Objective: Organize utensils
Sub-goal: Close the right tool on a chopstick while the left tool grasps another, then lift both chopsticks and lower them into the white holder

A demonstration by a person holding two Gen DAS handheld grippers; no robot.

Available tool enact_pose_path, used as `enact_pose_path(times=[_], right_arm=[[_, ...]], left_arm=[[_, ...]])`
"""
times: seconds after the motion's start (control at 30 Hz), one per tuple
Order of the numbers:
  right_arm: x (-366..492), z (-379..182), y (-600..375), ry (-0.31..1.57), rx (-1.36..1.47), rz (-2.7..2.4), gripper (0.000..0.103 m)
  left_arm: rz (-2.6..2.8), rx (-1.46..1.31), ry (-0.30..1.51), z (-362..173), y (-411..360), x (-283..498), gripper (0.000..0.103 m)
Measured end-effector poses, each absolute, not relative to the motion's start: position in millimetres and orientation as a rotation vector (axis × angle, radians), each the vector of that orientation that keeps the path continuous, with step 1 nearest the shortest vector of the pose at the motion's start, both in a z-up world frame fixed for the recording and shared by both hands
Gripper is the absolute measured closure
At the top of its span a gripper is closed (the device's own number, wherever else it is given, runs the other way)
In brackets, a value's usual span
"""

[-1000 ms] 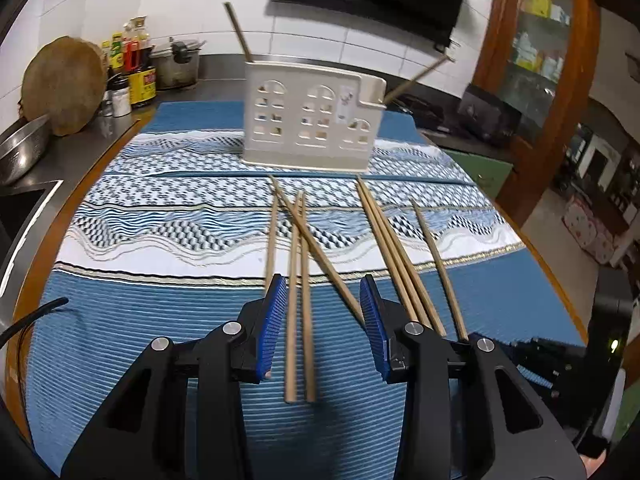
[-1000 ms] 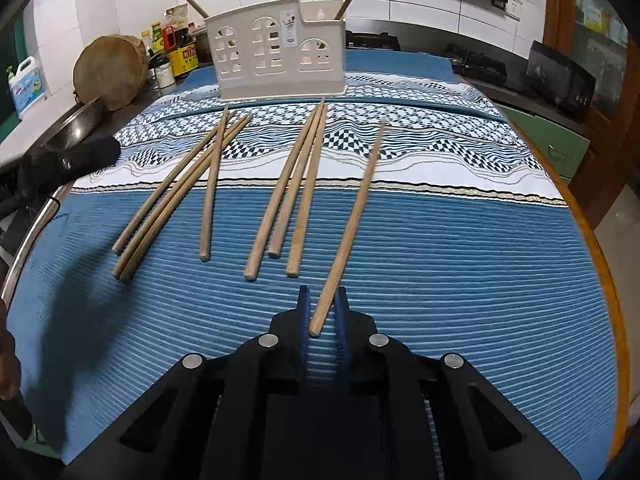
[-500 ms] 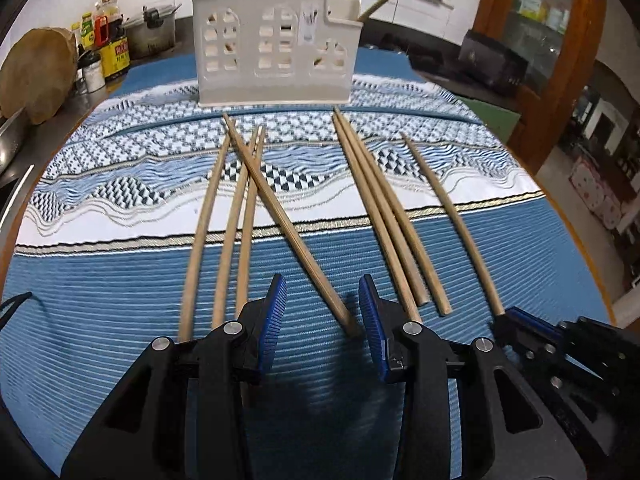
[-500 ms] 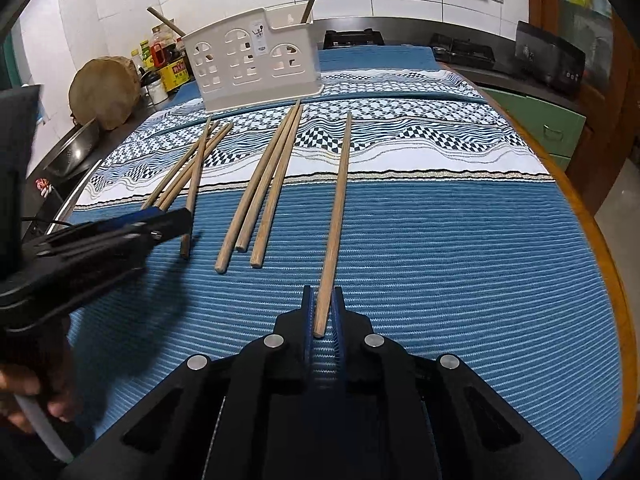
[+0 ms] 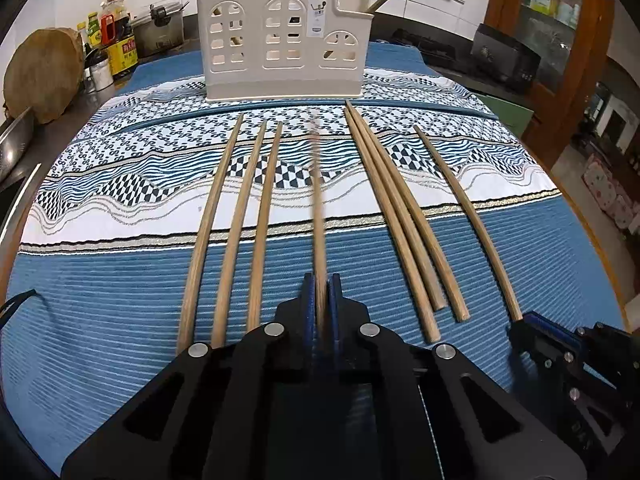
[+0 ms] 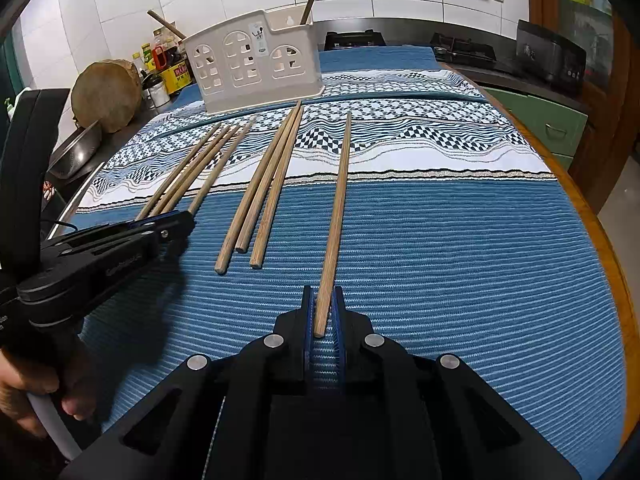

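We see the left gripper [image 5: 320, 300] closed on the near end of one chopstick [image 5: 318, 216], blurred, pointing at the holder [image 5: 280, 40]. The right gripper [image 6: 323, 312] is closed on a second stick [image 6: 338, 200], which lies flat on the cloth [image 6: 460, 260] toward the table's right edge. The holder stands at the far edge, two sticks already leaning out of it.

Risk, as we judge it: each stick is pinched at its very end, so the long free length may pivot or slip out during a lift and miss the slot. The two tools sit near each other at the front edge and could clash.

Six loose sticks remain: three [image 5: 236, 220] left of the held one, three [image 5: 400, 220] between the two held. They lie just beside both. A chopping block [image 5: 40, 72], bottles [image 5: 116, 40] and a pot [image 5: 158, 28] crowd the far-left corner, well apart.
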State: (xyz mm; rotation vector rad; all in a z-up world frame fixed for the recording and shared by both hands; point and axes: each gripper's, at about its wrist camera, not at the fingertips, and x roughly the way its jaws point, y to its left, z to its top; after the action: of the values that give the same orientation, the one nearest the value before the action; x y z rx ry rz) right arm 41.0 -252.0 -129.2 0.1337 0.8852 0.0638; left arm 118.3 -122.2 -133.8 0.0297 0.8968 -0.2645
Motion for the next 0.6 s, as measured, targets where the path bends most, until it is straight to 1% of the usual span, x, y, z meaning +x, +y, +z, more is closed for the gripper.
enact_pose_path(times=[0.33, 0.47, 0.6], right_arm=[[43.9, -128.9, -250.4, 0.881, 0.116, 0.063, 0.094], [42.7, -125.3, -251.6, 0.870, 0.115, 0.061, 0.094], [38.3, -108.7, -251.7, 0.823, 0.103, 0.069, 0.095]], left_arm=[[-0.288, 0.043, 0.892, -133.5, -122.0, 117.2, 0.097], [-0.322, 0.028, 0.869, -123.4, -115.4, 113.3, 0.098], [-0.345, 0.007, 0.827, -106.1, -105.4, 107.1, 0.098]])
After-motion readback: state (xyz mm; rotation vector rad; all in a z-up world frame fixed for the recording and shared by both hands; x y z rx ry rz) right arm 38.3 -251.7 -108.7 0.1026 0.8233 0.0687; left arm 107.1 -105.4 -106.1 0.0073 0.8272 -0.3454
